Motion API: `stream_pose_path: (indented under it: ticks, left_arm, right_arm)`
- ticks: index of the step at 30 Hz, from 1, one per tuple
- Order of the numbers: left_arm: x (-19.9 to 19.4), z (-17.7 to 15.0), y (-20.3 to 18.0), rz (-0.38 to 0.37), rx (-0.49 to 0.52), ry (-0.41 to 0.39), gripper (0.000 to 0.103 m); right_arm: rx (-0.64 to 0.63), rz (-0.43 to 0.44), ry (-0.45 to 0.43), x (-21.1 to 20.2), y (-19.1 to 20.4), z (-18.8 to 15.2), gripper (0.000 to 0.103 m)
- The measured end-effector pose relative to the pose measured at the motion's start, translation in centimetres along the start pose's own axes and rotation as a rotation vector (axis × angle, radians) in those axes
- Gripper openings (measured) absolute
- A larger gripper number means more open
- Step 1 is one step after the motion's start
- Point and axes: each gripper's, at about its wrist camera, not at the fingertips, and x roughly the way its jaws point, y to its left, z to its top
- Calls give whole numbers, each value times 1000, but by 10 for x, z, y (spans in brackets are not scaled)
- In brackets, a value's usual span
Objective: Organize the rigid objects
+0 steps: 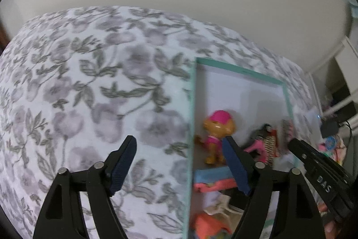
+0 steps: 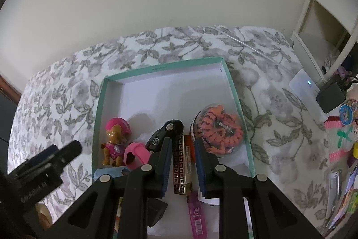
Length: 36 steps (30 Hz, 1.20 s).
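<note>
We hold the right hand-held gripper [image 2: 183, 162] open astride the gold-patterned case [image 2: 181, 166] lying in the teal box [image 2: 237, 91] on the bed, left hand-held gripper [image 1: 179, 165] open outside, and judge that closing off-centre could nudge the black toy car [image 2: 165, 133]

Glossy plastic pup figure [image 2: 115, 143] sits in a matt cardboard box [image 2: 165, 67] on soft floral cloth bedspread [image 2: 67, 93].

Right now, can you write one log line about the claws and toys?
left claw: open, empty | right claw: open over patterned bar | puppy toy: in teal box
</note>
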Motion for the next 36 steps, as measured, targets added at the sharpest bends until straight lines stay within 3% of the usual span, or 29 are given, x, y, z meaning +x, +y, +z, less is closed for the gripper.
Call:
stream_pose_path:
  ticks: [2,4,6,7,10,14,17,19,20,33,36]
  left_arm:
    - [0,1,8,25,-16,-11,93]
    - [-1,1,14,47,-21,-27,93]
    - [0,3,18,67,-24,-41,94]
    - [-1,3,20,77,-24,-50,95]
    - [-3,4,22,101,-19,-75,103]
    - [-5,6,28,107,-21,-91,103]
    - [-9,4,30,103,-23,-97,103]
    - [-10,2,32,105,-24,-98,103]
    - [-11,1,32,104,-24,-99,103]
    - [-30,-18,45,67,-19,-88,103]
    - [-39,-23,45,99,-13,-99,103]
  right_arm:
    - [-1,-9,2,2,1,0,24]
    - [0,-14,4,3,1,0,27]
    - [3,-20,4,4,1,-1,53]
    - [3,-22,4,5,1,-1,59]
    - [6,-23,-1,6,1,-1,63]
    - [11,-21,-6,6,1,-2,77]
    - [11,-22,-8,5,2,-3,80]
    - [14,-23,-14,4,3,-4,89]
    - [16,-24,-17,3,4,-5,101]
    - [-21,-45,-35,-19,16,-19,103]
    - [-24,-43,-54,-27,19,-24,103]
